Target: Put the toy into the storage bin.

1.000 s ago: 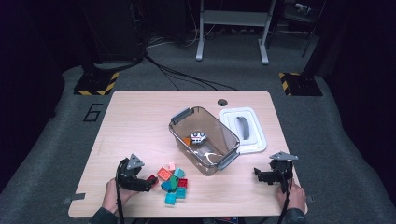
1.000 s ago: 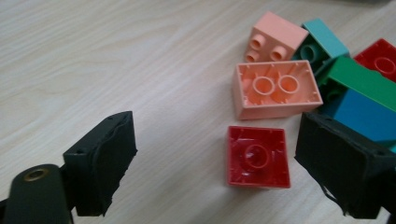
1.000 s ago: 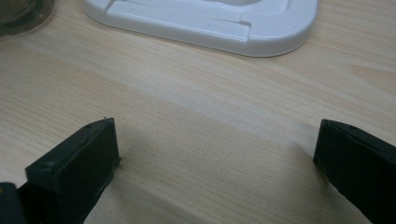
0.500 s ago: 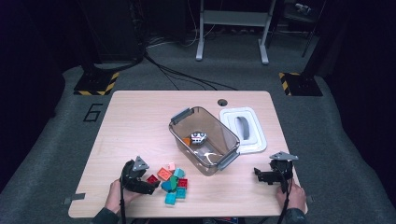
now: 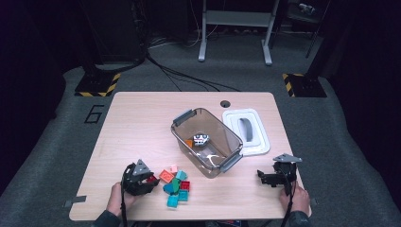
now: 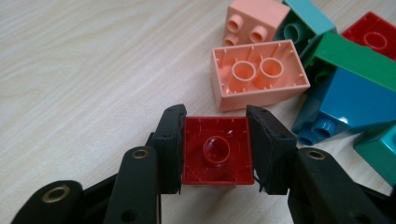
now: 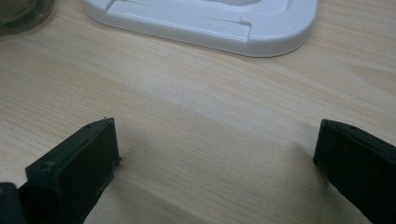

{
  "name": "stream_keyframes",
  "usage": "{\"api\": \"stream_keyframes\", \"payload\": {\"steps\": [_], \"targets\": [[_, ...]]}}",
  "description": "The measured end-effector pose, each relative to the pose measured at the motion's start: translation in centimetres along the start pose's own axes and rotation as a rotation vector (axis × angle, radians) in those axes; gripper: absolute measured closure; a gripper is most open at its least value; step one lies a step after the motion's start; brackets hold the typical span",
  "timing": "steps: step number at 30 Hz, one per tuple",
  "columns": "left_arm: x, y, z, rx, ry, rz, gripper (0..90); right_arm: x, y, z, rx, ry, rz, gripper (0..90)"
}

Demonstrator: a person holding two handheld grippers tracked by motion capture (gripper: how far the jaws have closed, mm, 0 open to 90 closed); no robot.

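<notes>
Your left gripper [image 6: 215,140] just clamped shut on the small red brick [image 6: 215,150], upside down by the pile's edge. Right gripper [image 7: 215,154] sits wide open near the white lid [image 7: 205,18]. Clear bin [image 5: 206,142] next, I'd guess.

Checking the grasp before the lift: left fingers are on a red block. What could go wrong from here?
1. The left gripper, whose fingers have just been closing, pinches the small red plastic block upside down by its thin hollow walls; it might twist or slip on lifting.
2. The peach upturned plastic brick lies just beyond the fingertips, so a tilted lift could nudge it.
3. The clear plastic bin has a tall rim that a low carry may clip.
</notes>
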State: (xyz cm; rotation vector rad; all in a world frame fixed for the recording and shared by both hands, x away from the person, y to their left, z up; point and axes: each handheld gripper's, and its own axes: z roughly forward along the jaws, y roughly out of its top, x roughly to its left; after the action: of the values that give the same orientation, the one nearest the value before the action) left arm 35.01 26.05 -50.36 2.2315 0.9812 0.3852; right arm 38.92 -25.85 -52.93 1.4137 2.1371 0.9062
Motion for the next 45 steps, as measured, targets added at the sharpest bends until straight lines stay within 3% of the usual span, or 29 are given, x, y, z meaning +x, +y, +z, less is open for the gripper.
{"api": "stream_keyframes", "payload": {"steps": [4,13,28,45], "targets": [[0.8,0.1,-0.5,-0.024,0.010,-0.032,59.3,0.0,0.0,0.0,-0.001,0.000,0.002,0.0],[2.0,1.2,-1.4,-0.045,0.032,-0.057,59.3,0.0,0.0,0.0,0.001,-0.001,-0.006,0.0],[3.1,4.8,-2.8,-0.072,0.071,-0.014,59.3,-0.1,0.0,0.0,0.002,-0.001,-0.007,0.0],[4.0,8.7,-3.9,-0.105,0.085,0.039,59.3,0.0,0.0,0.0,0.001,-0.001,-0.005,0.0]]}}
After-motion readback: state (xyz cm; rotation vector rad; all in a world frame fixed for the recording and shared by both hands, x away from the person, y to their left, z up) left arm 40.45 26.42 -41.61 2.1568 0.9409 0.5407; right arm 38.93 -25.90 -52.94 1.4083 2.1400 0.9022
